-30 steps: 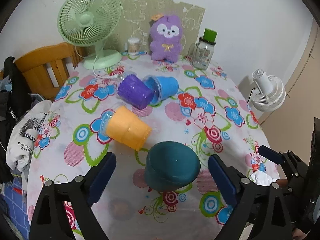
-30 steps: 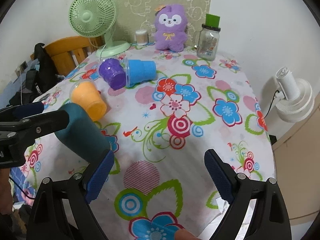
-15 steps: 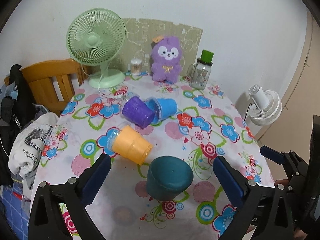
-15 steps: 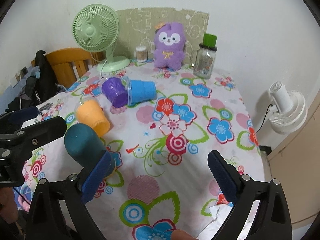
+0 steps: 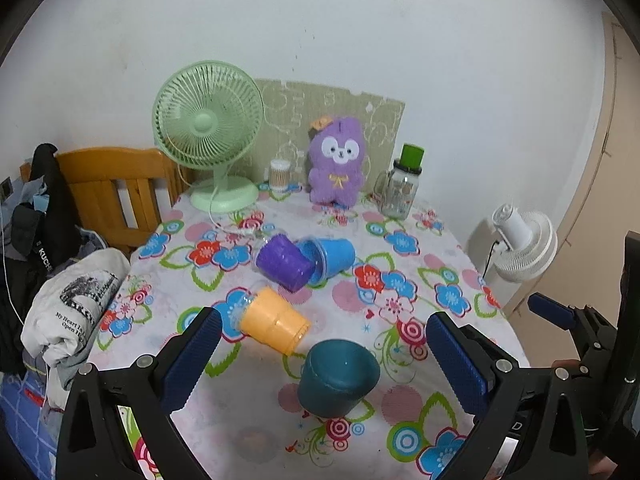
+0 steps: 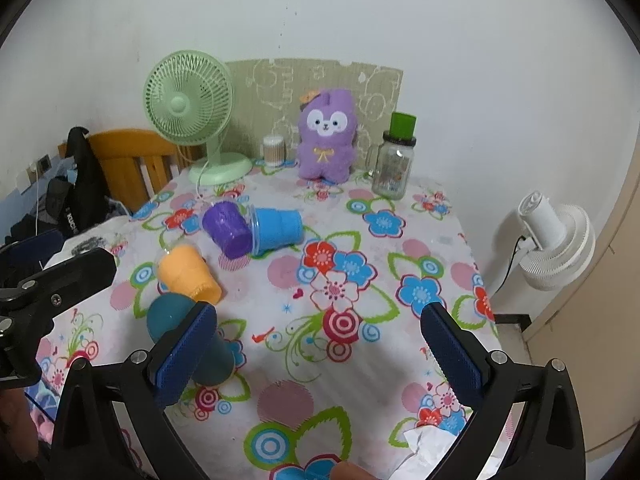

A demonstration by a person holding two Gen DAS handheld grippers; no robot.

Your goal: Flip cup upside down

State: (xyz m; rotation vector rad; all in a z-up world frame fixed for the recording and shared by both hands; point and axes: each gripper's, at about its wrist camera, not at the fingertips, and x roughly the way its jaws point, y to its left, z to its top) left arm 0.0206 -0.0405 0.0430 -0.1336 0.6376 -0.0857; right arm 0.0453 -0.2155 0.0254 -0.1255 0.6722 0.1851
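Flowered cloth covers the table, with a white wall behind and a green fan, a purple plush and a glass jar lined along the upper middle of the left wrist view.

Four cups sit on it. The teal cup stands mouth down, base up, in the lower middle of the left wrist view; in the right wrist view it sits at lower left, partly hidden behind a blue pad. The orange cup lies on its side just above and left of it, close but whether touching I cannot tell. The purple cup and blue cup lie on their sides, pressed together, at frame centre.

My judgement of the risks: lying cups roll easily, so a sideways nudge from a finger could send the orange one off, or into the teal cup and topple it. Pinching a rim too hard might make a cup squirt out.

The left gripper is spread wide, its blue pads well clear on either side of the teal cup, grasping nothing. The right gripper is likewise spread wide over bare cloth, empty and touching nothing.
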